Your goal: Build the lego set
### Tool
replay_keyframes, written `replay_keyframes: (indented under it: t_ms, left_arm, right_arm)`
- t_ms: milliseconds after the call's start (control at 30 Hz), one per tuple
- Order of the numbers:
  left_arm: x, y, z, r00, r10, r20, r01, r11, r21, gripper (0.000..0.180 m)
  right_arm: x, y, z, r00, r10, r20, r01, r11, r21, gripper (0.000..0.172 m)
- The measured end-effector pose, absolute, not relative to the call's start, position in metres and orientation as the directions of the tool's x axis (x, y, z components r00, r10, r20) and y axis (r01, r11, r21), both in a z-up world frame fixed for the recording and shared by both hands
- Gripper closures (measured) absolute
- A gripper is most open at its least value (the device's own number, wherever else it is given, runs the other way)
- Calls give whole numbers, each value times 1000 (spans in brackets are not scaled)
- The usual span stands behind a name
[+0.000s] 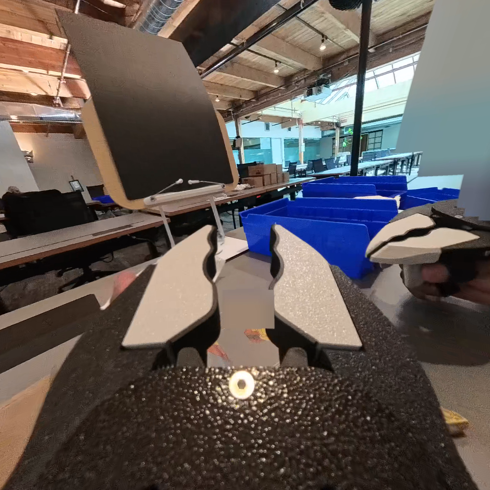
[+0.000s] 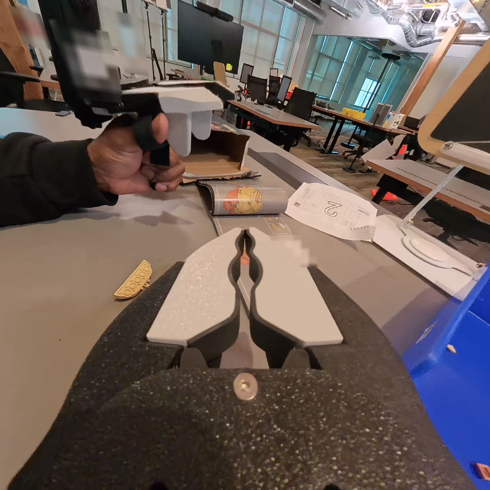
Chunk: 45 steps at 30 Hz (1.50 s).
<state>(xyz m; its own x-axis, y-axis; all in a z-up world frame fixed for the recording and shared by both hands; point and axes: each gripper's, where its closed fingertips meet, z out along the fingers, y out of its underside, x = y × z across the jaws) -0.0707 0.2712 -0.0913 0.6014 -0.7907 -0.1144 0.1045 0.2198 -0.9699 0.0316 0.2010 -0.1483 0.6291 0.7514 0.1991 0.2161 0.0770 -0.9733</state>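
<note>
My left gripper [image 1: 243, 230] is open, with nothing between its fingers, and hovers above the grey table [image 1: 437, 384]. It also shows in the right wrist view [image 2: 214, 96], held in a hand over a torn cardboard box [image 2: 217, 153]. My right gripper [image 2: 245, 232] is shut with its tips together and nothing visible between them. It hovers low over an open instruction booklet [image 2: 246, 200], and it also shows in the left wrist view [image 1: 371, 252]. A tan studded brick plate [image 2: 134, 281] lies on the table just left of the right gripper.
A white paper bag [image 2: 331, 209] lies right of the booklet. Blue bins [image 1: 318, 225] stand ahead of the left gripper, and one [image 2: 456, 344] sits close on the right gripper's right. A dark panel on a white stand [image 1: 148, 106] rises at the table's edge. Office desks lie beyond.
</note>
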Motion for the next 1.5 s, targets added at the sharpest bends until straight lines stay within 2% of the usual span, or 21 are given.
replay_keyframes:
  t_ms: [133,233,367,567,833,933,1233,1500]
  left_arm:
    - [-67,264,-105,543,-828,-139,92,223,-970,180]
    - [-62,264,-110,509,-856,-87,120,170,-978,180]
    - [-57,262,-117,483,-869,-103,69,155,-986,180]
    - [-50,245,-136,340,-915,-218,-128,185,-974,180]
    - [-51,189,-180,-54,-946,-321,-372,317,-872,149]
    - [-54,176,-193,-138,-930,-342,-409,368,-835,142]
    - [-44,152,-217,-278,-909,-311,-463,411,-785,143]
    - [-44,154,-235,-305,-915,-265,-504,391,-770,146]
  right_arm:
    - [30,197,-161,611,777,150,193,38,-981,172]
    - [25,193,-163,583,795,170,210,55,-976,172]
    - [20,188,-167,559,806,196,250,62,-966,172]
    - [16,182,-172,504,855,124,245,-4,-969,172]
    - [3,166,-184,366,919,145,326,19,-945,172]
    - [0,159,-187,318,933,167,356,46,-933,172]
    - [5,150,-193,265,943,200,397,82,-914,172]
    - [5,150,-195,262,944,201,411,79,-908,172]
